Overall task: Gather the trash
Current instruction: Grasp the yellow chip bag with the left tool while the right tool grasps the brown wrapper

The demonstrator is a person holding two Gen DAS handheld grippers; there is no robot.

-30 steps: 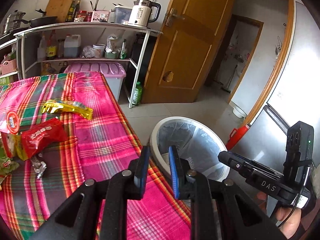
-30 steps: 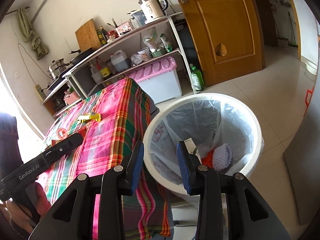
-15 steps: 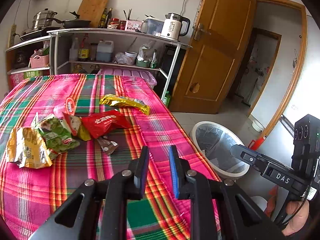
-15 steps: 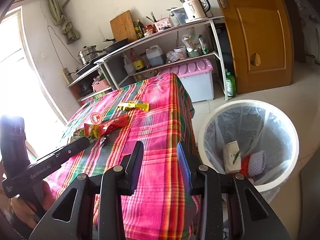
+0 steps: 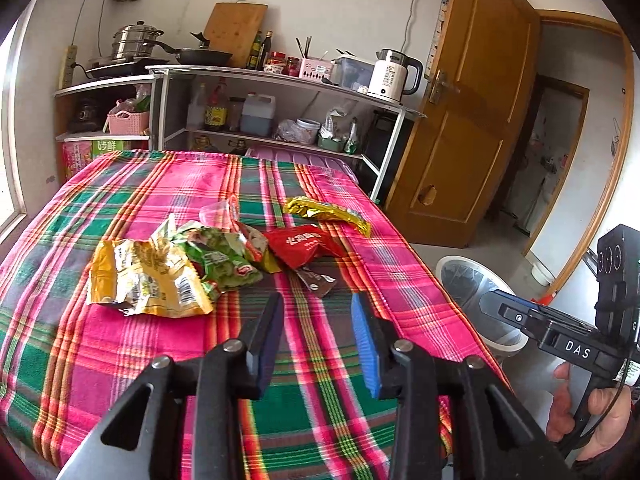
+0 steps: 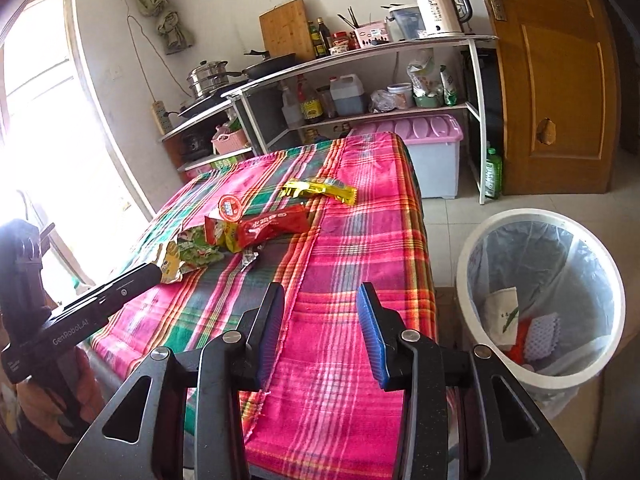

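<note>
Several snack wrappers lie on a table with a pink plaid cloth [image 5: 168,344]: a gold bag [image 5: 144,276], a green one [image 5: 220,256], a red packet [image 5: 304,242] [image 6: 272,224], a small dark wrapper [image 5: 316,280] and a long yellow wrapper [image 5: 326,214] [image 6: 320,190]. My left gripper [image 5: 318,332] hovers over the cloth just short of the dark wrapper, its jaws opening with nothing between them. My right gripper [image 6: 322,330] is over the table's near right part, jaws opening and empty. A white lined bin [image 6: 536,304] [image 5: 476,288] stands on the floor right of the table with trash inside.
A metal shelf [image 5: 280,80] behind the table carries a kettle [image 5: 394,74], pans, bottles and a cutting board. A pink-lidded storage box [image 6: 420,152] sits under it. A wooden door [image 5: 472,120] stands open at the right. A person's hand [image 5: 580,412] holds the right gripper's handle.
Both grippers swung from above the bin to over the table. The left jaws widened clearly; the right jaws widened slightly. Wrappers now lie ahead of both.
</note>
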